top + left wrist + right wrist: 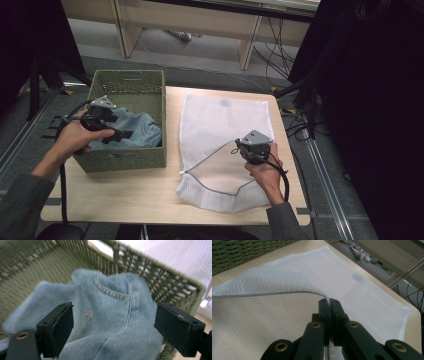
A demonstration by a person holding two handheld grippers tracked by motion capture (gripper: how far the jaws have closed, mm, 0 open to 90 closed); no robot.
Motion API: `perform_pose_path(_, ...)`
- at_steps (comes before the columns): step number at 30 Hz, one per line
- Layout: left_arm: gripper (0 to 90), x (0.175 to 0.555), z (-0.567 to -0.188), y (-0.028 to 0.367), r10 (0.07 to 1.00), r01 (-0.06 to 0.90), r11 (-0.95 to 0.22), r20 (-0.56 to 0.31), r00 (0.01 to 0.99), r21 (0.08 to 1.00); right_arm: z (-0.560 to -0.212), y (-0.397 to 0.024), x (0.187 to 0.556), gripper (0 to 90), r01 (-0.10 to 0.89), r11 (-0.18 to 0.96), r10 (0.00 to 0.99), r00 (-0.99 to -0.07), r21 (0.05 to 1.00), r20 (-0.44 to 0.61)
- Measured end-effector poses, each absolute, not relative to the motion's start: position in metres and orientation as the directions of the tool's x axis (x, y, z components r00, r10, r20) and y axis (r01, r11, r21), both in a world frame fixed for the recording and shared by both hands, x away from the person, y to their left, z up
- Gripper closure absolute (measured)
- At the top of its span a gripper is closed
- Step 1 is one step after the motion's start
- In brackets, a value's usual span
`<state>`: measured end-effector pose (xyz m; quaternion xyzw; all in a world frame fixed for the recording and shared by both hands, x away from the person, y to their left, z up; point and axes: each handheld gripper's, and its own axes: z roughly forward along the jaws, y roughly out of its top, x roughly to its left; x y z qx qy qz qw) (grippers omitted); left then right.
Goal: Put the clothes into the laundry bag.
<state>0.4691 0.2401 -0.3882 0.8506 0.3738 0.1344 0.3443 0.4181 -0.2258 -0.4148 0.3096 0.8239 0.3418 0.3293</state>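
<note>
Two grippers at work on a light wooden table (125, 195). Left gripper (125, 134) hangs over the green woven basket (127, 82) at the table's left side, jaws spread wide with nothing between the pads. Left gripper view: both black jaws frame a light blue denim garment (110, 315) lying crumpled in the basket, a small pink mark on the cloth; the pads stand clear of the fabric. The picture is blurred.

Right gripper (239, 146) sits over the white mesh laundry bag (220, 120), which lies flat on the table just right of the basket. Its jaws are pressed together on the bag's grey-trimmed upper edge (287, 293), pinching it and holding that layer lifted off the lower one, so the mouth gapes toward the basket. Right gripper view: mesh runs up into the closed jaws at the tips (329, 302). A faint bluish spot marks the bag's far end.
</note>
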Motion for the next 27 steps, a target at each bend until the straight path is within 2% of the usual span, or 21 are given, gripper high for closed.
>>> perform_pose_path(2, 15.5, 0.479, -0.395, 0.238, 0.718, 0.568, -0.515, -0.039, 0.695, 0.642, -0.415, -0.226, 0.418, 89.8, 0.292, 0.577, 0.734, -0.595, 0.763, -0.328)
perform_pose_path(4, 15.9, 0.483, -0.398, 0.236, 0.728, 0.576, -0.507, -0.039, 0.684, 0.641, -0.417, -0.226, 0.418, 89.8, 0.290, 0.581, 0.730, -0.599, 0.760, -0.330)
perform_pose_path(6, 17.2, 0.493, -0.401, 0.236, 0.782, 0.624, -0.500, 0.004, 0.623, 0.600, -0.417, -0.226, 0.419, 89.8, 0.291, 0.581, 0.730, -0.599, 0.760, -0.329)
perform_pose_path(7, 16.6, 0.493, -0.401, 0.236, 0.782, 0.624, -0.500, 0.004, 0.623, 0.600, -0.417, -0.226, 0.419, 89.8, 0.291, 0.581, 0.730, -0.599, 0.760, -0.329)
perform_pose_path(9, 16.1, 0.502, -0.406, 0.242, 0.834, 0.652, -0.453, 0.032, 0.550, 0.609, -0.417, -0.226, 0.418, 89.8, 0.297, 0.579, 0.733, -0.598, 0.759, -0.325)
perform_pose_path(12, 15.3, 0.510, -0.416, 0.246, 0.845, 0.670, -0.451, 0.041, 0.533, 0.590, -0.418, -0.226, 0.419, 89.8, 0.290, 0.578, 0.732, -0.597, 0.763, -0.328)
perform_pose_path(14, 15.4, 0.525, -0.428, 0.249, 0.852, 0.734, -0.457, 0.010, 0.523, 0.502, -0.419, -0.225, 0.418, 89.8, 0.300, 0.586, 0.726, -0.607, 0.753, -0.323)
perform_pose_path(15, 15.3, 0.525, -0.428, 0.249, 0.852, 0.734, -0.457, 0.010, 0.523, 0.502, -0.419, -0.225, 0.418, 89.8, 0.300, 0.586, 0.726, -0.607, 0.753, -0.323)
perform_pose_path(18, 13.3, 0.541, -0.446, 0.246, 0.872, 0.762, -0.426, -0.004, 0.490, 0.488, -0.421, -0.223, 0.419, 89.8, 0.299, 0.582, 0.730, -0.602, 0.756, -0.324)
perform_pose_path(20, 7.7, 0.546, -0.450, 0.246, 0.874, 0.770, -0.425, -0.006, 0.487, 0.476, -0.422, -0.223, 0.418, 89.7, 0.302, 0.585, 0.727, -0.606, 0.753, -0.322)
perform_pose_path(21, 4.8, 0.553, -0.460, 0.245, 0.892, 0.792, -0.392, -0.018, 0.451, 0.468, -0.422, -0.223, 0.418, 89.7, 0.300, 0.589, 0.723, -0.610, 0.750, -0.324)
perform_pose_path(22, 8.7, 0.553, -0.460, 0.245, 0.892, 0.792, -0.392, -0.018, 0.451, 0.468, -0.422, -0.223, 0.418, 89.7, 0.300, 0.590, 0.723, -0.610, 0.750, -0.324)
perform_pose_path(24, 29.1, 0.555, -0.467, 0.246, 0.881, 0.772, -0.437, 0.048, 0.471, 0.462, -0.422, -0.223, 0.418, 89.7, 0.295, 0.594, 0.718, -0.614, 0.748, -0.328)
perform_pose_path(25, 38.6, 0.555, -0.467, 0.246, 0.881, 0.772, -0.437, 0.048, 0.471, 0.462, -0.422, -0.223, 0.418, 89.7, 0.294, 0.594, 0.718, -0.613, 0.749, -0.329)
perform_pose_path(27, 50.2, 0.556, -0.466, 0.248, 0.886, 0.771, -0.423, 0.037, 0.463, 0.476, -0.422, -0.224, 0.418, 89.7, 0.296, 0.596, 0.716, -0.617, 0.746, -0.327)
